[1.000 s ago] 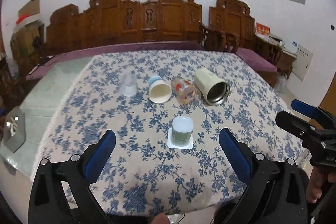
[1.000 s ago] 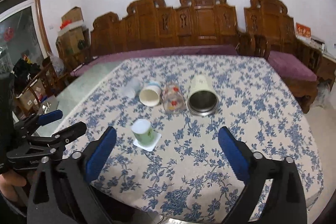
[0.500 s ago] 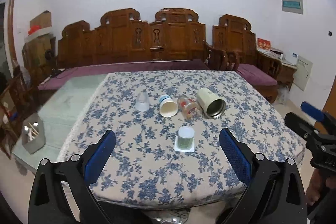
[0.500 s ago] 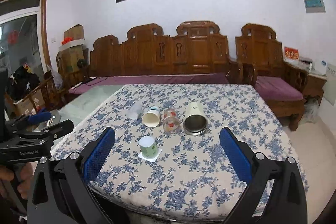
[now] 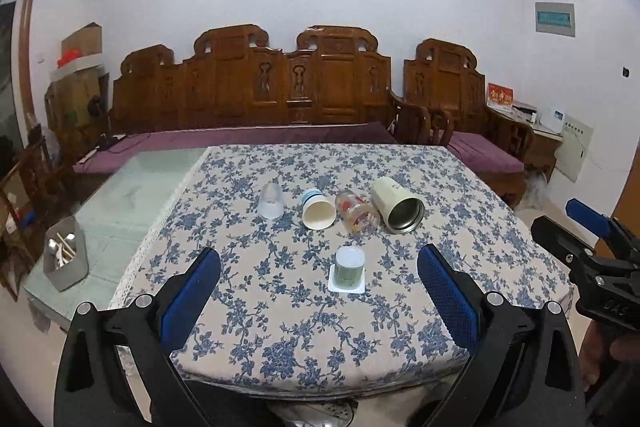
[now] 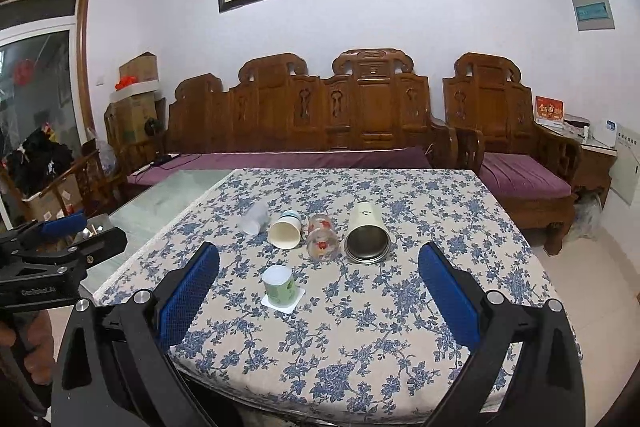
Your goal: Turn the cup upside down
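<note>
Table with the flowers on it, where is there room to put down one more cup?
Free cloth lies on the table right of the steel cup, and along the near edge in front of the green cup. The row from clear cup to steel cup is crowded.

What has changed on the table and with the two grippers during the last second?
Both grippers, left gripper and right gripper, drew back and up from the table, so more of the room shows. Nothing was gripped or released; both are open and empty. The green cup stands on its white coaster, and the four cups behind it have not moved.
</note>
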The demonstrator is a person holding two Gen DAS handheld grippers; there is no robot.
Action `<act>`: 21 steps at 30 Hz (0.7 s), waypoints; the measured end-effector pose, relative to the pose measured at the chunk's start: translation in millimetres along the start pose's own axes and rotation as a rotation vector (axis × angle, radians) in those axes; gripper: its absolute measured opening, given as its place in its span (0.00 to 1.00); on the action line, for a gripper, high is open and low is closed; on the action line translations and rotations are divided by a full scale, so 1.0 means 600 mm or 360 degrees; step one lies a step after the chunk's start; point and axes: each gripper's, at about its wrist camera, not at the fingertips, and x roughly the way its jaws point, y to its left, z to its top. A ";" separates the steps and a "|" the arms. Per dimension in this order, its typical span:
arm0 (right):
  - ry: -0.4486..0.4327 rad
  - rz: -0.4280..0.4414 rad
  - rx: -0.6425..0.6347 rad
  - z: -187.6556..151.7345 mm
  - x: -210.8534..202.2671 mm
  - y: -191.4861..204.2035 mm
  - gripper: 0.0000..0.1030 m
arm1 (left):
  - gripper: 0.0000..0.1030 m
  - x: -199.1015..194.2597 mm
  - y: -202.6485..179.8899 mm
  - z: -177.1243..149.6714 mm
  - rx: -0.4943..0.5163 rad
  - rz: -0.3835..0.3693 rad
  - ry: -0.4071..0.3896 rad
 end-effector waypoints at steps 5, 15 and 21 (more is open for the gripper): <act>0.0000 -0.0009 0.0002 0.000 0.000 -0.001 0.97 | 0.92 -0.004 -0.002 0.000 -0.0003 -0.0006 -0.0011; -0.0001 -0.0011 0.0008 -0.001 0.001 -0.003 0.97 | 0.92 -0.010 -0.005 0.000 -0.0002 -0.0012 -0.0028; -0.0005 -0.0014 0.0013 -0.002 0.000 -0.004 0.97 | 0.92 -0.013 -0.006 0.002 -0.0005 -0.0018 -0.0034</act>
